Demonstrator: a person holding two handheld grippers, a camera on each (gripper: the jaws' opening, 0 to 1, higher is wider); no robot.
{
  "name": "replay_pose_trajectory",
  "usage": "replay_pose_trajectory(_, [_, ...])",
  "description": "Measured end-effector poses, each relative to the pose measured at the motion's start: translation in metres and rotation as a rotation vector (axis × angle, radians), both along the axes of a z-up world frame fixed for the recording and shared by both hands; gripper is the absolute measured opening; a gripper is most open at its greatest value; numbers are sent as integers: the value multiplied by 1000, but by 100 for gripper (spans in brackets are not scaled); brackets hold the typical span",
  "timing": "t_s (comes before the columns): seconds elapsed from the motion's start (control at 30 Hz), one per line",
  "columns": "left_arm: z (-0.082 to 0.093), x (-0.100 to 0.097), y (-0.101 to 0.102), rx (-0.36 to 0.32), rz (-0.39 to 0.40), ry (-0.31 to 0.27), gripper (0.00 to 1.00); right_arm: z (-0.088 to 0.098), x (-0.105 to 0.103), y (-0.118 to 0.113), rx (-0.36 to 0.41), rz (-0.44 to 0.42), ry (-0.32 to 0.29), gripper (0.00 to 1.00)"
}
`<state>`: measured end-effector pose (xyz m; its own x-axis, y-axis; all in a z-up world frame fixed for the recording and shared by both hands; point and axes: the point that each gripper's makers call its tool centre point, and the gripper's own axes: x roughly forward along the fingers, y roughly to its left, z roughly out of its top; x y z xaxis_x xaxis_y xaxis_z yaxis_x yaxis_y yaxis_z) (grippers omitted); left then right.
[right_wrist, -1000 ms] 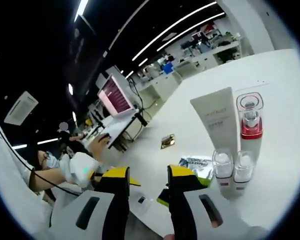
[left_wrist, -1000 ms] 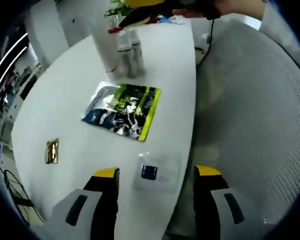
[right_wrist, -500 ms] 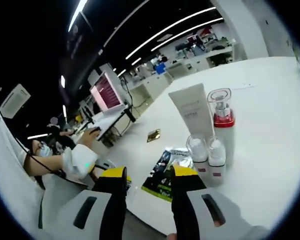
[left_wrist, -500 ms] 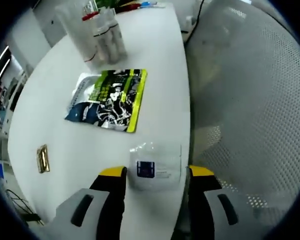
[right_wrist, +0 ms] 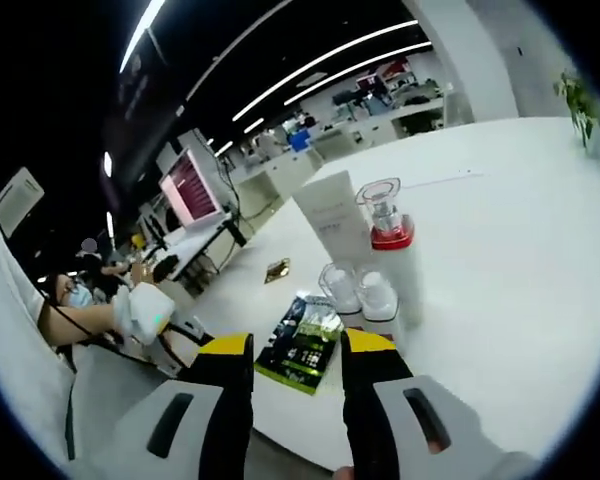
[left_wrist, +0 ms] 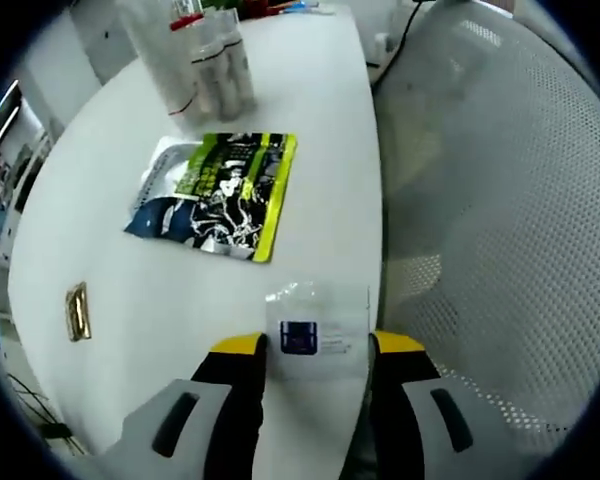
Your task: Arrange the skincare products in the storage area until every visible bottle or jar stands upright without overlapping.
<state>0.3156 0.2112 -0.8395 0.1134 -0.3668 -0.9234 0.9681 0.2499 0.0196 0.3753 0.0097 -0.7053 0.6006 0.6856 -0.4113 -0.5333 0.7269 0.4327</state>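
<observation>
At the top of the left gripper view, the frame edge cuts off the upper parts of the white tube (left_wrist: 155,55) and the small bottles (left_wrist: 225,65), so we cannot see their caps whole. The print on the clear sachet (left_wrist: 315,335) between the jaw tips, low in the frame, is too small to read. In the right gripper view, the tube hides partly behind the red-collared pump bottle (right_wrist: 388,235), and the green pouch (right_wrist: 302,340) lies partly behind the jaws.
</observation>
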Motion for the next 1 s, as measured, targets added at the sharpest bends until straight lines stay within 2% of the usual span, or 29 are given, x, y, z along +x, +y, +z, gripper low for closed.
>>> replay_pose_trajectory(0.2, [3,8,-1,-50,107,2,44,-2,-4,15,6,34,10,35])
replay_pose_trajectory(0.47, [16,20,5,-133,242,-8,44,2,-12,54,48,113,16,35])
replay_pose_trajectory(0.6, [35,25,0,-204,347,-20,44,0,-16,76,82,151,44,35])
replay_pose_trajectory(0.73, [63,39,-6,-329,480,-48,44,-10,-17,98,110,181,86,36])
replay_pose_trajectory(0.87, [82,47,-8,-358,506,-95,44,-9,-17,117,145,195,118,36])
replay_pose_trajectory(1.0, [94,53,-9,-389,539,-121,44,-11,-14,129,163,200,143,34])
